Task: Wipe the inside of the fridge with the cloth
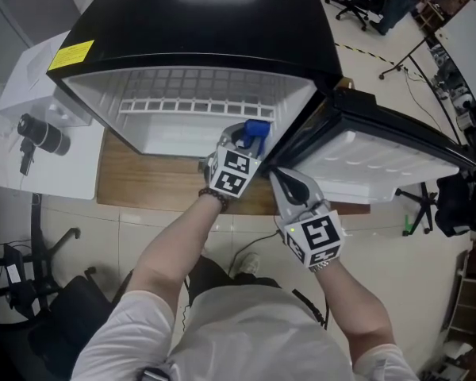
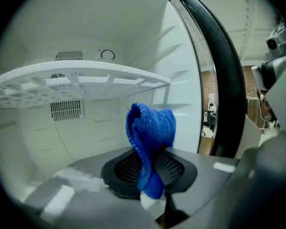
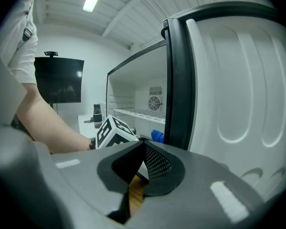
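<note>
One fridge, one cloth, two tongs

1. A yellow label sits at the corner of the black top of the fridge; its print is too small to read.
2. No other text, brand or number is legible.

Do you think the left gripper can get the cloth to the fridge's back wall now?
Probably yes: the door is open, the left gripper points inside, and nothing shows between cloth and back wall.
</note>
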Demonstrator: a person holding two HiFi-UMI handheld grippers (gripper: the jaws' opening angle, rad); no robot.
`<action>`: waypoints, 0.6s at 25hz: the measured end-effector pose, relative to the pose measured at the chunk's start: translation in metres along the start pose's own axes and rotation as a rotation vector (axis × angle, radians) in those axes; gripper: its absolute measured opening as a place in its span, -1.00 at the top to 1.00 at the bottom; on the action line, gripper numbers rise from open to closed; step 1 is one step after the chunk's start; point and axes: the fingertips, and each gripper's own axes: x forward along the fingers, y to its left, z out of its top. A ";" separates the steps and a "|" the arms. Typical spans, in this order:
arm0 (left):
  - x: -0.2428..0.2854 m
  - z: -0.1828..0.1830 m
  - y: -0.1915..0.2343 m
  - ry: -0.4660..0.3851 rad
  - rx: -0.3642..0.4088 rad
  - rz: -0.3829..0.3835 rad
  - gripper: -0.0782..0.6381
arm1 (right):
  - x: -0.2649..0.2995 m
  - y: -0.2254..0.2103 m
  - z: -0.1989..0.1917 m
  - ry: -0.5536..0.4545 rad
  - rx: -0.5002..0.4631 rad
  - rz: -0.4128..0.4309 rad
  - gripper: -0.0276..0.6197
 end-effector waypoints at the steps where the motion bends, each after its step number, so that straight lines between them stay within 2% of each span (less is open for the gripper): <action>1: 0.002 0.001 0.002 -0.001 -0.001 0.004 0.58 | 0.001 0.000 0.001 -0.002 0.001 0.003 0.91; 15: 0.040 0.003 0.029 -0.055 -0.034 0.059 0.61 | 0.006 -0.004 0.015 -0.038 0.015 0.036 0.91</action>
